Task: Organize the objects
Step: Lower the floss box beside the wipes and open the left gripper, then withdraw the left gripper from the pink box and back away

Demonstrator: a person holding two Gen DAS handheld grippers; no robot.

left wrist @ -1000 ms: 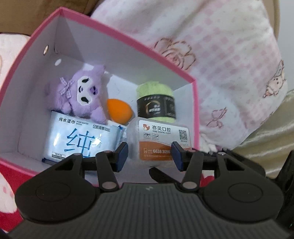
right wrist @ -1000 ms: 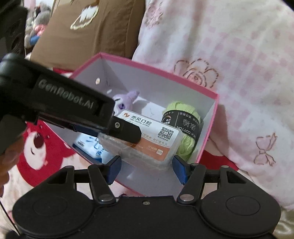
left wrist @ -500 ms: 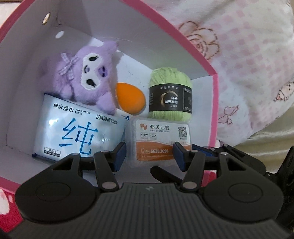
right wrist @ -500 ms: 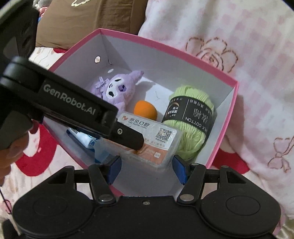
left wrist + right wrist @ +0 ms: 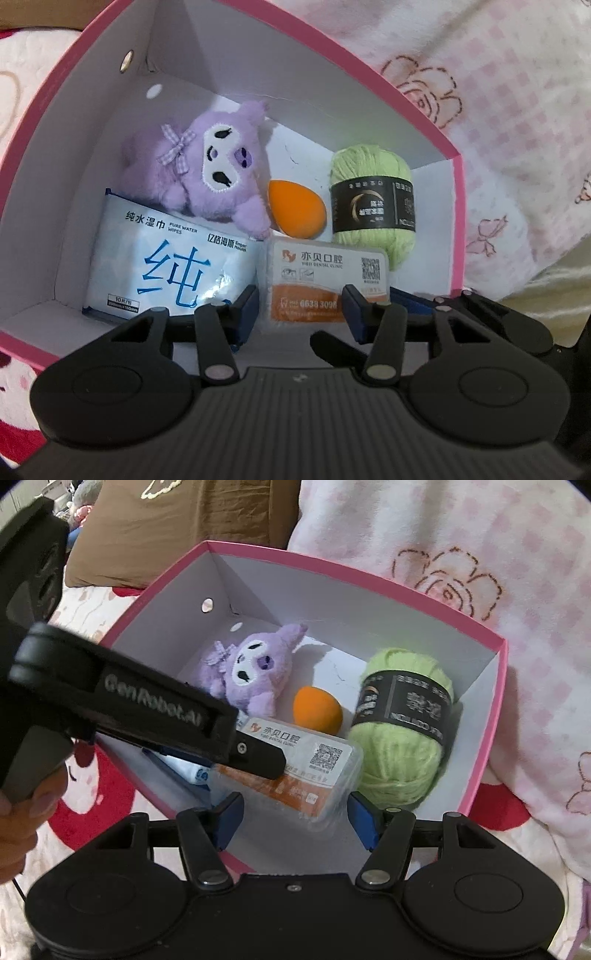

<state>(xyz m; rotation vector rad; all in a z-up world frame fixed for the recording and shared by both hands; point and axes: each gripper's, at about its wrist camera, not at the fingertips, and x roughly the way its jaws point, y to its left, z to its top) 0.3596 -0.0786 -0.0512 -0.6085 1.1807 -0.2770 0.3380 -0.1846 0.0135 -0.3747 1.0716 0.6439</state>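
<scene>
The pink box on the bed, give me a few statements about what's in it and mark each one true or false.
1. The purple plush toy lies partly on the wipes pack. True.
2. The orange sponge sits outside the pink box. False: it is inside, between the plush and the green yarn.
3. The yarn has a black label band. True.
4. The dental clinic case is blue. False: it is white and orange.
5. The box is lidded. False: its top is open.

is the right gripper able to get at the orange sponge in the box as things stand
Probably not directly. The right gripper is open, but the clear dental box and the left gripper lie between it and the orange sponge, which is wedged between the purple plush and green yarn.
</scene>
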